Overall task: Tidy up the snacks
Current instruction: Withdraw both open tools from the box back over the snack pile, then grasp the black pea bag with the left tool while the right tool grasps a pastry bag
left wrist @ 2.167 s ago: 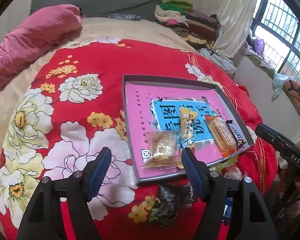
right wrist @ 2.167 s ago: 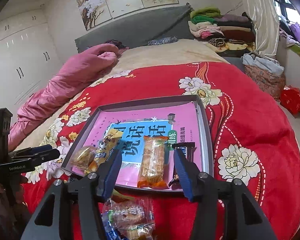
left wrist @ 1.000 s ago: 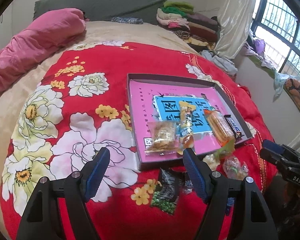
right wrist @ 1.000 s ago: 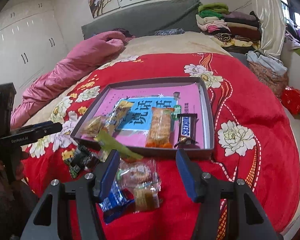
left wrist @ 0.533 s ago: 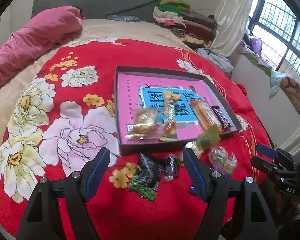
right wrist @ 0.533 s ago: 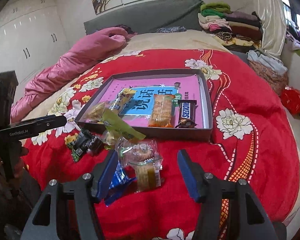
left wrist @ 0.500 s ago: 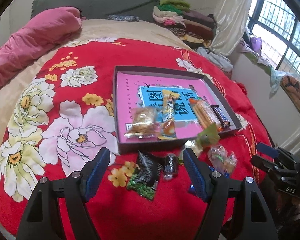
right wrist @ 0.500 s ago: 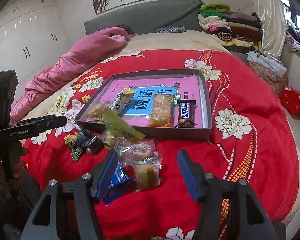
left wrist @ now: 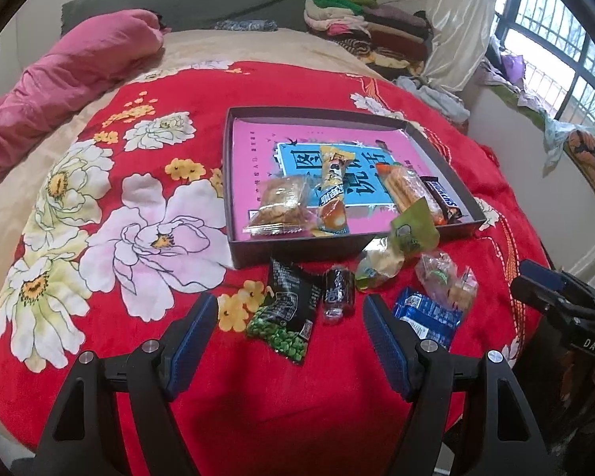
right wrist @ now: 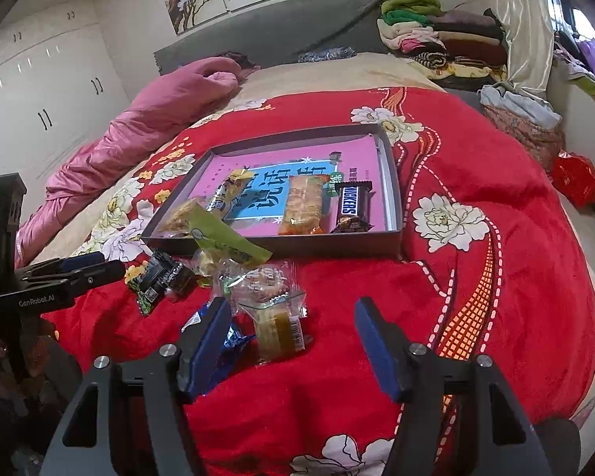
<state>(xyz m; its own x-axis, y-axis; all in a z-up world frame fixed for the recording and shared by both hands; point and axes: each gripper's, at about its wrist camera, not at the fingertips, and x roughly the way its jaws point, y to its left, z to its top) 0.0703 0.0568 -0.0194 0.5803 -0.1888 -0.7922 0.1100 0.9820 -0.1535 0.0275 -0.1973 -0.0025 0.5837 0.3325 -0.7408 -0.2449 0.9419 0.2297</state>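
Observation:
A dark shallow tray with a pink and blue lining lies on the red flowered blanket. In it are a clear cookie pack, a yellow-blue stick snack, an orange cracker pack and a Snickers bar. In front of the tray lie loose snacks: a black pea bag, a small dark candy, a green pack, clear wrapped pastries and a blue pack. My left gripper is open and empty just before the pea bag. My right gripper is open and empty over the pastries.
A pink quilt lies at the far left of the bed. Folded clothes are stacked by the headboard. The bed's right edge drops to the floor near a red bag. White wardrobes stand at left.
Both grippers have drawn back toward the bed's near edge, so the tray looks farther away and the loose snacks in front of it have come into view. Both stay open.

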